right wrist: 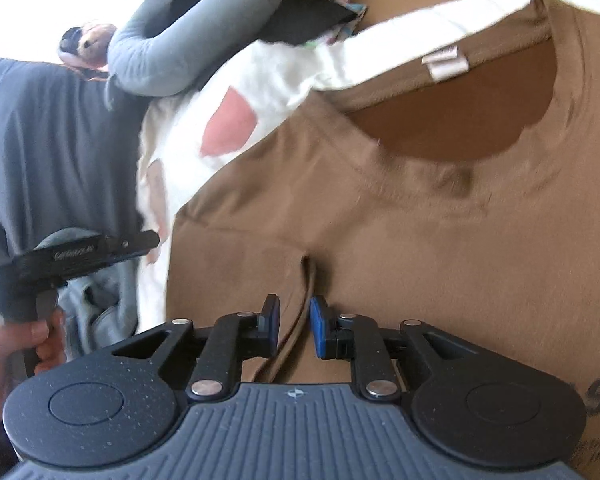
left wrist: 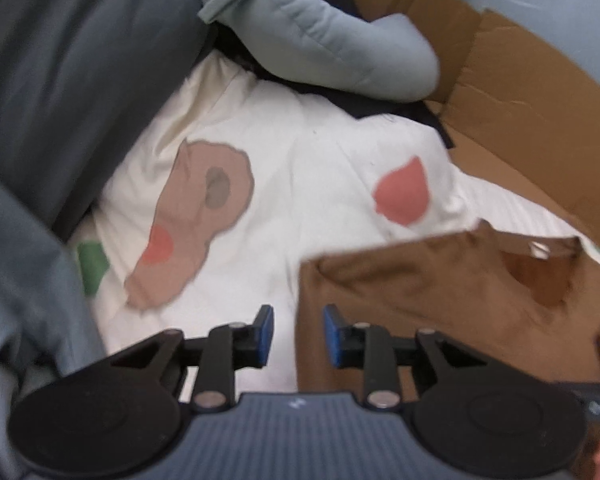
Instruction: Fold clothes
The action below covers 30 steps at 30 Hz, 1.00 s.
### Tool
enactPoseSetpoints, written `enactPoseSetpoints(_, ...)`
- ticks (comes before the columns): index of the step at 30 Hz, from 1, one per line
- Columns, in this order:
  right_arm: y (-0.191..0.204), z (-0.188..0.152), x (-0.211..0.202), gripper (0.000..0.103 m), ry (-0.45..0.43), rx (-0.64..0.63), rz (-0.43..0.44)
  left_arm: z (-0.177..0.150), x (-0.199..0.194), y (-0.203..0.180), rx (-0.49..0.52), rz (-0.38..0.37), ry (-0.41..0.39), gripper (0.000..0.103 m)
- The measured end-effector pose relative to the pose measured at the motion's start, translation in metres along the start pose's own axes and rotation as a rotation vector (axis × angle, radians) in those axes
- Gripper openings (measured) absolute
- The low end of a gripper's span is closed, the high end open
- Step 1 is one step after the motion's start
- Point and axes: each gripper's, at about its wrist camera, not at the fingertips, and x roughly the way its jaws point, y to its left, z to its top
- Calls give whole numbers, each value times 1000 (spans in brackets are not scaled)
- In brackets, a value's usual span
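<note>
Brown T-shirt (right wrist: pixel 400 216) lay flat on the white quilt (left wrist: pixel 300 152); right gripper (right wrist: pixel 294 326) fingers stood apart astride a raised fold, left gripper (left wrist: pixel 299 336) apart and empty at the shirt's edge; pinching deeper before lifting seemed advisable.

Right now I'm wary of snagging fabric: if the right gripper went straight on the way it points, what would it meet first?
Most likely the brown T-shirt. The right gripper is open, with a raised fold of that shirt running between its pads, so it would probably push into this fold first, though depth is hard to judge.
</note>
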Motion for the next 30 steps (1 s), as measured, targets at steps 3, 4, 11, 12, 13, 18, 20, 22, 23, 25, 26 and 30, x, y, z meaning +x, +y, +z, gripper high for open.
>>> enactPoseSetpoints(3,-2,-6,5,34,20,19,15,-22,-21,2,-34,-27,-9,29)
enactPoseSetpoints(4,-3,-8,6,39,26,26,20,-30,-28,2,-50,-34,-13,29)
enactPoseSetpoints(11,0,-17,18,41,32,77,82,-83,-68,11,-199,-53,-87,29)
enactPoseSetpoints(12,0,-19,20,41,35,80,91,-90,-70,11,-218,-55,-96,29)
enactPoseSetpoints(13,1,-20,22,41,38,83,100,-97,-71,10,-233,-59,-98,29)
enactPoseSetpoints(18,5,-28,27,40,66,98,162,-131,-72,8,-262,-46,-93,27)
enactPoseSetpoints(20,8,-31,27,39,77,101,193,-143,-69,9,-245,-17,-77,27)
enactPoseSetpoints(22,10,-32,27,39,97,102,222,-152,-63,10,-214,20,-55,30)
enactPoseSetpoints(23,11,-33,27,39,106,99,234,-155,-60,9,-179,38,-41,33)
enactPoseSetpoints(25,13,-34,26,39,121,92,255,-161,-54,9,-129,58,-22,33)
enactPoseSetpoints(26,13,-34,25,39,128,90,262,-163,-52,9,-120,61,-17,33)
enactPoseSetpoints(30,14,-37,19,38,146,84,297,-166,-45,10,-93,73,-14,33)
